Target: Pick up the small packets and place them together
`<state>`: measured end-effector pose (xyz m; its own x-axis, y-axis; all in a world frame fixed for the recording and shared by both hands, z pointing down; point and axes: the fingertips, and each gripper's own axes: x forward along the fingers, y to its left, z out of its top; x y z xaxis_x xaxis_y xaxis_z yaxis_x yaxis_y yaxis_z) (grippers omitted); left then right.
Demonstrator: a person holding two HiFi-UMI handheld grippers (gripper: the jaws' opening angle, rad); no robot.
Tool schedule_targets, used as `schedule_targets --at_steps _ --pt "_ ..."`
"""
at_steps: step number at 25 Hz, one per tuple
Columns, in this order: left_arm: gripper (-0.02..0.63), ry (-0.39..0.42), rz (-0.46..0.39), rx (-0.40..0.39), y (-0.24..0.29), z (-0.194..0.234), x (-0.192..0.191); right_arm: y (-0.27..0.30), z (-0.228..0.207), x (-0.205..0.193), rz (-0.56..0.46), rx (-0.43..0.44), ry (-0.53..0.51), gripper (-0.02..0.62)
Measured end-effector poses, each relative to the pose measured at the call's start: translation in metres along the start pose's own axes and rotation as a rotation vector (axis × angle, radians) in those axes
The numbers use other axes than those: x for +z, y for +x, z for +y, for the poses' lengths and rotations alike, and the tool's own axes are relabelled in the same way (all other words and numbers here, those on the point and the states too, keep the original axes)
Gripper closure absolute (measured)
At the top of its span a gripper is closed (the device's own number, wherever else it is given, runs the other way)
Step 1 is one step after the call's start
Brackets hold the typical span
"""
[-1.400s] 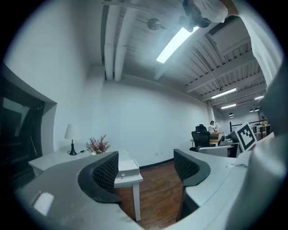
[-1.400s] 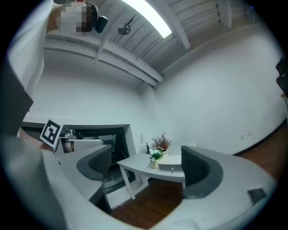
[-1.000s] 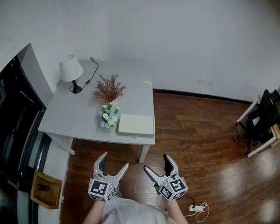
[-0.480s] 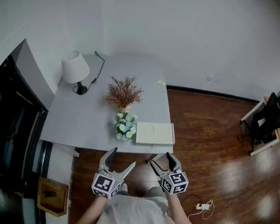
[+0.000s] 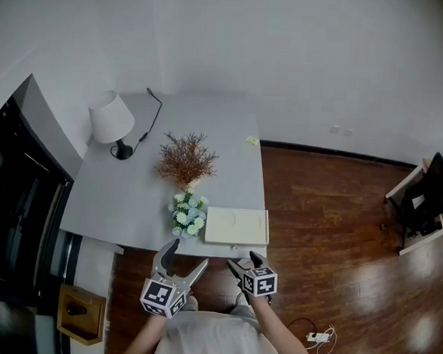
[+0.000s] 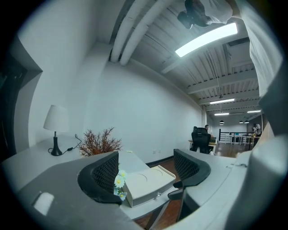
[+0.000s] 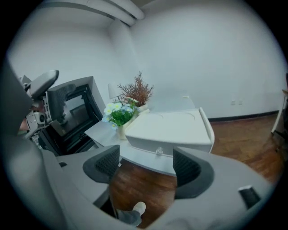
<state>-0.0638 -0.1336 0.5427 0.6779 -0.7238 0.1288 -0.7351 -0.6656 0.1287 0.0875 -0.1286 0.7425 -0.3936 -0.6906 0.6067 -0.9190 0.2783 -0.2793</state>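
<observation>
The right tool (image 5: 245,262) sits at the lower middle of the head view, just below the near edge of the tabletop (image 5: 130,197). Its jaws stand fairly wide and have just been closing a little. Nothing is between them: its own view shows only the wooden floor (image 7: 144,188) in the gap. The left tool (image 5: 187,256), just to its left in the frame, is spread wide and equally empty, aimed at the tabletop's near edge.

Directly above both tools in the frame lies a flat white box (image 5: 237,226) with a small knob on its near face. A bunch of pale flowers (image 5: 188,214) stands touching or just beside its left side.

The only packet-like thing in view is a small yellow item (image 5: 252,140) at the upper right edge of the tabletop, well apart from both tools and beyond the box. It is too small to show its long axis, or whether it is a packet at all.

It lies up-frame and almost in line with the right tool, so that hand looks the nearer one. The reach would probably have to pass over the box.
</observation>
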Motion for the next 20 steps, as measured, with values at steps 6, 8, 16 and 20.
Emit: schedule_targets --at_steps 6,8,16,20 --pt "0.239 0.009 0.016 0.036 0.001 -0.003 0.0 0.054 -0.02 -0.025 0.133 -0.004 0.128 0.314" --pt "0.238 0.009 0.023 0.063 -0.003 0.003 -0.001 0.065 -0.026 -0.029 0.173 -0.026 0.154 0.315" --pt "0.239 -0.011 0.011 0.163 -0.022 0.032 0.002 0.073 -0.046 -0.029 0.204 -0.146 0.237 0.472" --pt "0.239 -0.02 0.013 0.176 -0.024 0.036 -0.001 0.075 -0.039 -0.028 0.194 -0.107 0.213 0.528"
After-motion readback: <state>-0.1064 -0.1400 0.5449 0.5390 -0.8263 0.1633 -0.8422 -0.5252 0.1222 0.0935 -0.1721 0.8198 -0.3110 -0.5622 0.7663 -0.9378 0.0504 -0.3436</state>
